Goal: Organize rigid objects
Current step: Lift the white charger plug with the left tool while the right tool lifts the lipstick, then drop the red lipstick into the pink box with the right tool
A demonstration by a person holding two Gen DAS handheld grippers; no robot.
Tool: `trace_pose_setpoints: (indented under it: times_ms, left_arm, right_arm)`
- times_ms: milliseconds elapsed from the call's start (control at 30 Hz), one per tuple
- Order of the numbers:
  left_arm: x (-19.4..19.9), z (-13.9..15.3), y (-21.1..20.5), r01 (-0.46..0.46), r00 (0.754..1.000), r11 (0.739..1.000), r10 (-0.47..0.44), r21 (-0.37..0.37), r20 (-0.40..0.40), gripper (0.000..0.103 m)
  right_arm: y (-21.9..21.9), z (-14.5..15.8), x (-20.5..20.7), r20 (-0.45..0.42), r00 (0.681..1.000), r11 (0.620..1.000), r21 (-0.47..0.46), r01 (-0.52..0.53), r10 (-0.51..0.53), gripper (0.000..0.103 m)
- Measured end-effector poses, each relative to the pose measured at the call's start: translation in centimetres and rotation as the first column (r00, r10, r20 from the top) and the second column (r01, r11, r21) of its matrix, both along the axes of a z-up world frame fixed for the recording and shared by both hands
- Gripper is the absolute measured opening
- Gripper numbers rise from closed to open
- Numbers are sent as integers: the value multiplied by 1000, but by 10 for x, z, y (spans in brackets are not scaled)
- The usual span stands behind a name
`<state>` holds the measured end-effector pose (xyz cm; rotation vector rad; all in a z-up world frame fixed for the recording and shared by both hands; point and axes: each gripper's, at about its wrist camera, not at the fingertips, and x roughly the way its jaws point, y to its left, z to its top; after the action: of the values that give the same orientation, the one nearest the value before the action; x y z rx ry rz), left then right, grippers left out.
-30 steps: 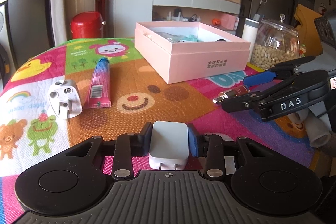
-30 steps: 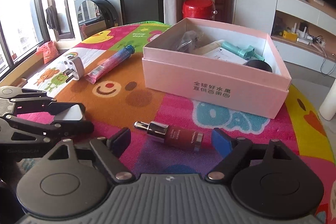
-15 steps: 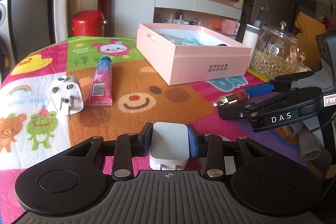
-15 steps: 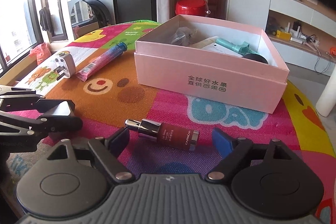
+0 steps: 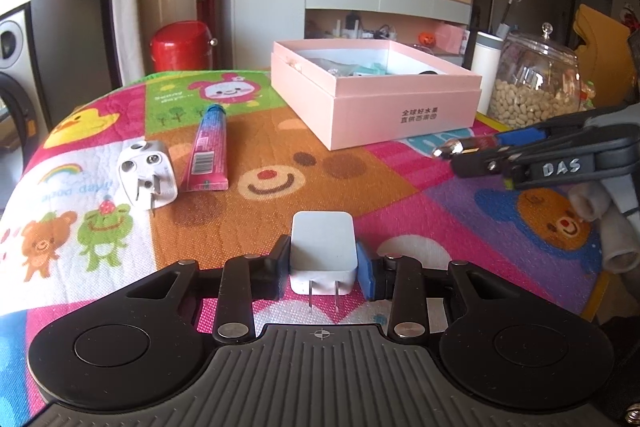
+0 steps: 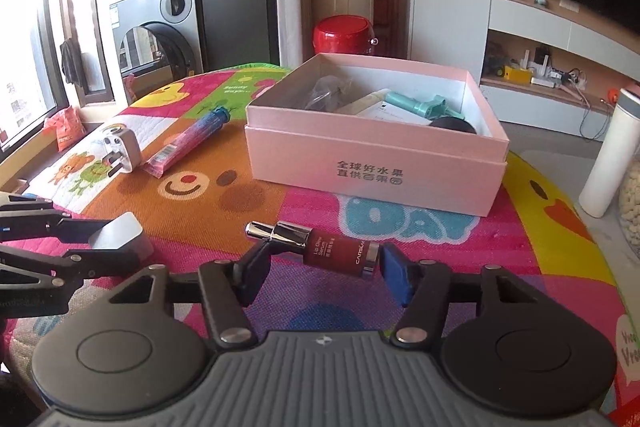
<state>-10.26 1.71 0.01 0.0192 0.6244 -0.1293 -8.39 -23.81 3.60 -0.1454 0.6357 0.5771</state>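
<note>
Both grippers have lifted: left gripper (image 5: 324, 263) clamps the white charger (image 5: 323, 251), right gripper (image 6: 320, 261) clamps the lip serum tube (image 6: 320, 247) (endwise, tilted). Carry level to the pink box (image 6: 372, 163), then release low inside.

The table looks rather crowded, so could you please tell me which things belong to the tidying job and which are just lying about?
Part of the job: white charger in the left gripper, lip serum in the right gripper, pink box, travel adapter, pink tube.

Just lying about: peanut jar, white tumbler, red canister.
</note>
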Motion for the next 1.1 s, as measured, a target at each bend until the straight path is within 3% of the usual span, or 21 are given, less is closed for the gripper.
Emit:
trace_pose_setpoints:
  times_ms: [167,367,433,500,567,633,767,900,1000,1100]
  left_arm:
    - [1,20,-5,42,998,999,-41,-20,48,37]
    - [49,105,-39,124,961,988,-143,92,237,38]
    - [73,130,-44,144,930,988,-152,50,334,38]
    - [96,150,-35,137,910,985,-84,-103,407,41]
    - [119,158,-24,114,931,968,-25,-224,364,39]
    - [130,155,-17,117,948,959,-31,-257,317,39]
    - [111,128,1,84,960,964,-11,-254,279,39]
    - [75,85,23,39,985,969,4,-243,173,39]
    - [57,56,33,-3,998,977,18,-215,68,39]
    - [45,40,42,-39,999,978,43,-207,14,39]
  right_arm:
    - [-19,10,-7,40,998,999,11,38,-39,60]
    - [-35,25,-15,98,993,998,30,62,-64,60]
    - [-36,31,-16,115,991,997,39,68,-73,60]
    - [-35,35,-17,127,989,996,42,75,-80,60]
    - [-35,38,-20,143,986,996,32,80,-84,60]
    - [-37,40,-21,162,983,996,12,88,-89,60]
    - [-46,40,-17,156,981,993,-2,116,-114,60]
    - [-52,49,4,106,985,991,27,134,-137,60]
    - [-48,82,31,146,979,988,72,135,-144,60]
    - [-34,128,76,188,967,980,132,149,-172,61]
